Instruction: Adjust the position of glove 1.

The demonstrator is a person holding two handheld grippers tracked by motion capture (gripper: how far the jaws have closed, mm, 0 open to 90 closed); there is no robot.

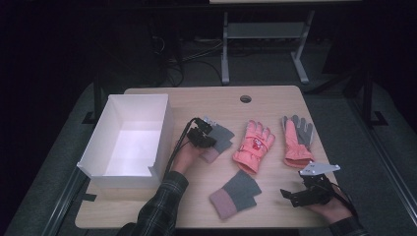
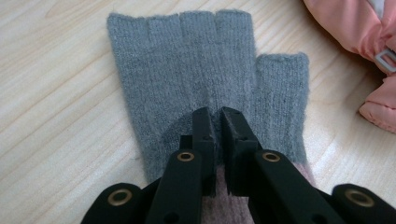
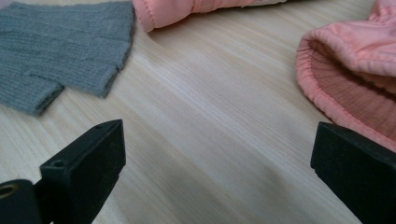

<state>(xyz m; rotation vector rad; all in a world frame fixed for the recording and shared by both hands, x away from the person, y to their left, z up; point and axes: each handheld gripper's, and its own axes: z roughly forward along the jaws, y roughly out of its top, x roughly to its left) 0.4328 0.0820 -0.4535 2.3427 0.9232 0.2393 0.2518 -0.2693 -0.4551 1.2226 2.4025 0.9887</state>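
Grey fingerless glove [image 2: 205, 79], pink cuff

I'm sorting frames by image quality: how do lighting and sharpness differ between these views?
High view: dim and soft, with the room beyond the table nearly black and the white box the brightest thing. Left gripper view: evenly lit, the grey glove shows crisp knit. Right gripper view: bright, its near black jaws blurred.

Box [image 1: 129, 140] left of 4 gloves [image 1: 253, 142].
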